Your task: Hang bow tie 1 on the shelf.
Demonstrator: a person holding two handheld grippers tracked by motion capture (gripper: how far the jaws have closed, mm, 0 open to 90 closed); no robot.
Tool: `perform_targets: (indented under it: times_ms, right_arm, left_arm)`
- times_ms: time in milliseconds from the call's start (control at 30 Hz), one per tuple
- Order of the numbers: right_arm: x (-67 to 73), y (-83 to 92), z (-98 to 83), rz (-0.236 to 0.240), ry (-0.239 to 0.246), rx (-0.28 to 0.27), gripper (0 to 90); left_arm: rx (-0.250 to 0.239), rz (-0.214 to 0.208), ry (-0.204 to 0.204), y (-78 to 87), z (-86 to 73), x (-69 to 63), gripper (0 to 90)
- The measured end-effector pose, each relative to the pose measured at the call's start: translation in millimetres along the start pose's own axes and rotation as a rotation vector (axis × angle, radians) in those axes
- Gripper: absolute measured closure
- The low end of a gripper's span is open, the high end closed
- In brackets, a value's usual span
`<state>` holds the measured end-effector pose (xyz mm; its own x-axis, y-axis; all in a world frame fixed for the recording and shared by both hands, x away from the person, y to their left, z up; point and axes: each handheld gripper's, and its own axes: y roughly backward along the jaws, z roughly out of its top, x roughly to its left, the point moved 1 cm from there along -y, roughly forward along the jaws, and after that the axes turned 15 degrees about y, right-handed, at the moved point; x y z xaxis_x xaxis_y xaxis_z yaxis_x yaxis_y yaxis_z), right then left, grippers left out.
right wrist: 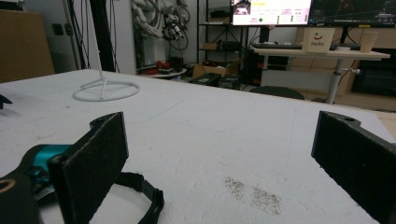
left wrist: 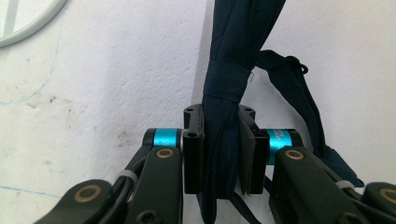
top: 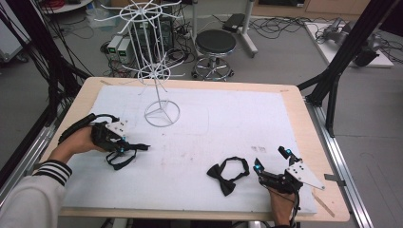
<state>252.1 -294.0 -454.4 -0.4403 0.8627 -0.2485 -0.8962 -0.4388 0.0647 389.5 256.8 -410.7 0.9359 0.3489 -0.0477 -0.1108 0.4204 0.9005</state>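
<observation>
White, faintly stained surface (top: 199,142) on a wooden top, carrying a white wire rack (top: 152,57) with a ring base. Left tool (top: 138,148), jaws clamped on a folded dark fabric bow tie (left wrist: 224,93) with its strap trailing at the surface's left; right tool (top: 271,159), felt-faced jaws wide apart, holding nothing. A second black bow tie (top: 227,176) with looped strap lies flat just left of the right tool.
</observation>
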Motion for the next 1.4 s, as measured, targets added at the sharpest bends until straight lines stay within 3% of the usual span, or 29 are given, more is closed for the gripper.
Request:
perform_targets:
  times_ms: [200,300,400,1033,1400]
  right_arm:
    - [-0.2,-0.4,0.0,-0.001,0.005,0.001,3.0]
    - [0.0,-0.2,0.1,0.0,0.001,0.001,3.0]
    - [-0.1,-0.2,0.0,0.0,0.001,0.001,3.0]
    - [-0.1,-0.8,0.2,0.002,0.003,0.004,3.0]
    - [-0.1,-1.0,0.2,0.001,0.007,0.003,3.0]
  left_arm:
    - [-0.014,0.003,0.029,4.7,-4.6,-1.1,74.7]
    - [-0.028,0.005,0.071,8.7,-3.8,-2.4,75.0]
    - [-0.038,0.017,0.083,13.3,-3.3,-3.6,75.0]
    - [-0.282,0.072,0.173,45.1,3.4,-15.9,74.6]
    - [-0.37,0.093,0.205,56.8,9.0,-20.7,74.7]
